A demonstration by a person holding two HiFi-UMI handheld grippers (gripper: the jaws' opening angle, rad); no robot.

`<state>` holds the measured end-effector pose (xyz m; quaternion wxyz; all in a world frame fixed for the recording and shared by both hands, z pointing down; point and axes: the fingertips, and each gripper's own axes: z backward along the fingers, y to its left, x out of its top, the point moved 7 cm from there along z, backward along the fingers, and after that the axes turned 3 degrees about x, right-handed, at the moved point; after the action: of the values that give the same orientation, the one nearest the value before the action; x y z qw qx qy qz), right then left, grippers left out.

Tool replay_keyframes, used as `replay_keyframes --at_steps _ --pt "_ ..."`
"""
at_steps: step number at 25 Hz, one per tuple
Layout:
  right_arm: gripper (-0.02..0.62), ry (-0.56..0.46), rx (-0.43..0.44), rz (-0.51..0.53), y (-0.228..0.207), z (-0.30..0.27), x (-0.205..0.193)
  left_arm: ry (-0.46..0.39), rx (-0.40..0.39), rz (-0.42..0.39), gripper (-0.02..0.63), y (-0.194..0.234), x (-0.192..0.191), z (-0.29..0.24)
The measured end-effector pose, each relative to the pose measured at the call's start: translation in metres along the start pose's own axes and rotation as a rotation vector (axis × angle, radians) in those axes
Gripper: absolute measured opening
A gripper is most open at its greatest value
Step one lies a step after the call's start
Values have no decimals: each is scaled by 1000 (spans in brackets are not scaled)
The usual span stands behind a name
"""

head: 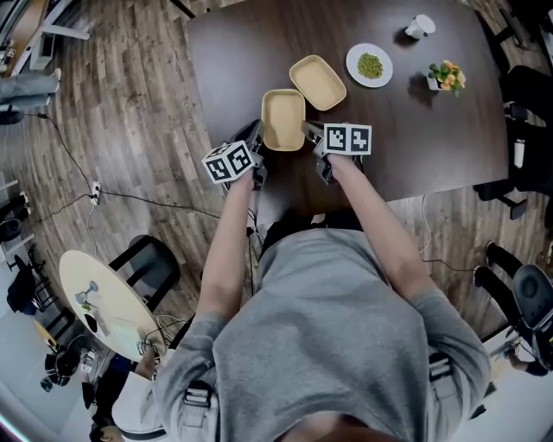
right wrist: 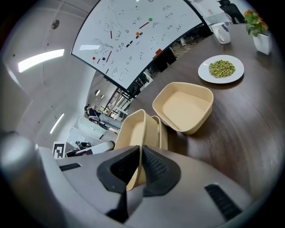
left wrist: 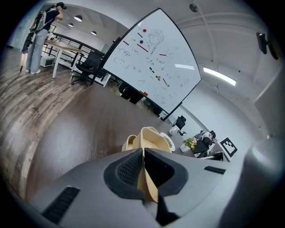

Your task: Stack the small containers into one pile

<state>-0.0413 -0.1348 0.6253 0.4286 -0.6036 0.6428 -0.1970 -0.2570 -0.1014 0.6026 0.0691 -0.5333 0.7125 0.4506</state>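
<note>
A beige container (head: 283, 119) sits at the near part of the dark table (head: 415, 147), held from both sides. My left gripper (head: 257, 142) is shut on its left rim, and the thin wall runs between the pads in the left gripper view (left wrist: 143, 153). Across from it, the right gripper (head: 311, 131) is shut on the opposite rim (right wrist: 140, 151). In the right gripper view the held container (right wrist: 133, 129) stands tilted on edge, with a second rim close beside it. Another beige container (head: 318, 82) (right wrist: 185, 107) rests open side up just beyond, apart from both grippers.
A white plate of green bits (head: 370, 66) (right wrist: 221, 69) lies past the containers. A white cup (head: 421, 27) and a small potted plant (head: 446, 76) stand at the far right. Black chairs flank the table's right edge; wood floor lies to the left.
</note>
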Motion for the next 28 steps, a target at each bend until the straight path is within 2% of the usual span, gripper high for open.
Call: replay_keyframes --at_steps 7,13,28 --pt "29 12 20 -16 -6 -7 9 -11 15 20 31 5 3 -10" --pt "25 19 5 -18 -7 -10 15 -22 13 32 29 4 8 -11" --pt "25 90 -25 -38 -29 -18 -1 64 44 35 28 15 -22 -24"
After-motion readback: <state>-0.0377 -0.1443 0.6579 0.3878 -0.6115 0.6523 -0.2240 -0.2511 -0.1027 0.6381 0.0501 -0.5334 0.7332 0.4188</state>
